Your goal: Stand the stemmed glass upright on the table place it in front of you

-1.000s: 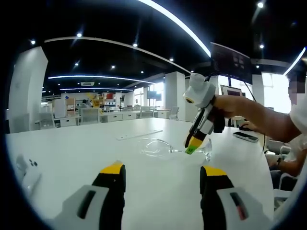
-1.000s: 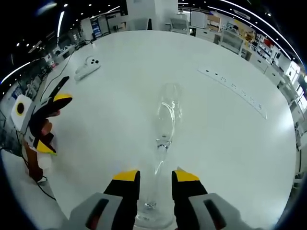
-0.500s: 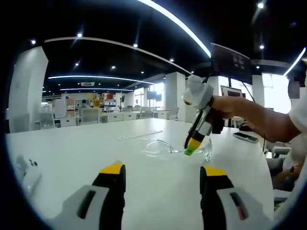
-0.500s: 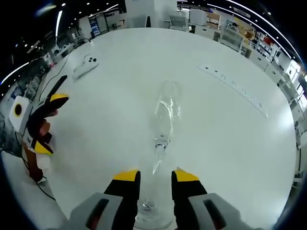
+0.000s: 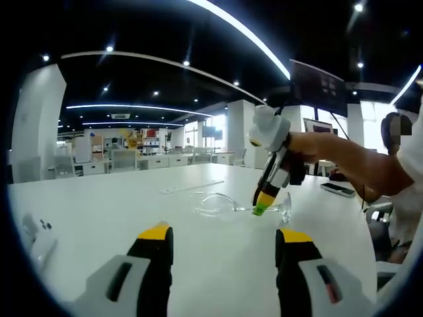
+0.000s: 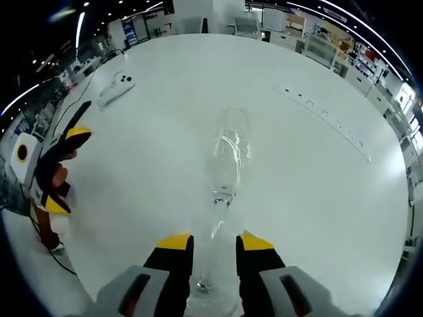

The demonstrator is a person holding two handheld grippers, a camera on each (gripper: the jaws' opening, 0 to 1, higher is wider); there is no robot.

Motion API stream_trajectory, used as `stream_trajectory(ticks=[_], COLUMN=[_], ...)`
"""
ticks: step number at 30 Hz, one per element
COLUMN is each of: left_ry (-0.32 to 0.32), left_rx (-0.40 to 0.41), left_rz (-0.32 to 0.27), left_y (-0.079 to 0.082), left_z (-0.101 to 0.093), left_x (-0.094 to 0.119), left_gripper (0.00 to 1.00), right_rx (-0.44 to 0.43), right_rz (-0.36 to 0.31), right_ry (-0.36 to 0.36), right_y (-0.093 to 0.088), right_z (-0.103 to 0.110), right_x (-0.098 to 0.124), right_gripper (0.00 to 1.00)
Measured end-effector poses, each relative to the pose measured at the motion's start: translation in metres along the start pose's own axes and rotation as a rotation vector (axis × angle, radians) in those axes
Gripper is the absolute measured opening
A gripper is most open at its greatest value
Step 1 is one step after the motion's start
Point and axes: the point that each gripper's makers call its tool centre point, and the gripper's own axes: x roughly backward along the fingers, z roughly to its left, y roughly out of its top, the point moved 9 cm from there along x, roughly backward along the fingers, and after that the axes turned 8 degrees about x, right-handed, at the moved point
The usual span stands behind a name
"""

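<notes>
Right now the glass [image 6: 225, 173] lies on its side on the white table [image 6: 317, 198], its bowl pointing away from the right gripper [image 6: 215, 243] and its foot nearest that gripper's camera. In the right gripper view the two yellow-tipped jaws stand close on either side of the thin stem, just above the foot; whether they actually press the stem cannot be told, since the clear stem hardly shows between them.

From the left gripper view the same glass [image 5: 228, 205] is seen across the table, bowl to the left and foot to the right, with the right gripper [image 5: 262, 201] coming down on the stem from above, held by a hand [image 5: 310, 146] at the end of a bare forearm.

The left gripper [image 5: 224, 234] sits low over the table with its jaws wide apart and nothing between them, well apart from the glass. In the right gripper view it shows at the left edge (jaws spread there too) [image 6: 56, 168].

A long white power strip [image 6: 328, 123] lies beyond the glass, toward the right in the right gripper view. A small white device [image 6: 115, 88] rests on the table far off to the left. A dark phone [image 5: 338, 189] lies on the table beyond the hand in the left gripper view.
</notes>
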Motion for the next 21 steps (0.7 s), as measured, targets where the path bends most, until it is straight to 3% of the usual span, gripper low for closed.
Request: stream_trajectory(ticks=[21], left_ry=[-0.004], left_rx=[0.0], left_rz=[-0.005], left_y=[-0.0001], left_z=[-0.0011], left_x=[0.0007], left_gripper=[0.63], right_rx=[0.005], right_rz=[0.051], right_ry=[0.004], right_y=[-0.0019], right_z=[0.0023], right_x=[-0.0052], right_gripper=[0.28])
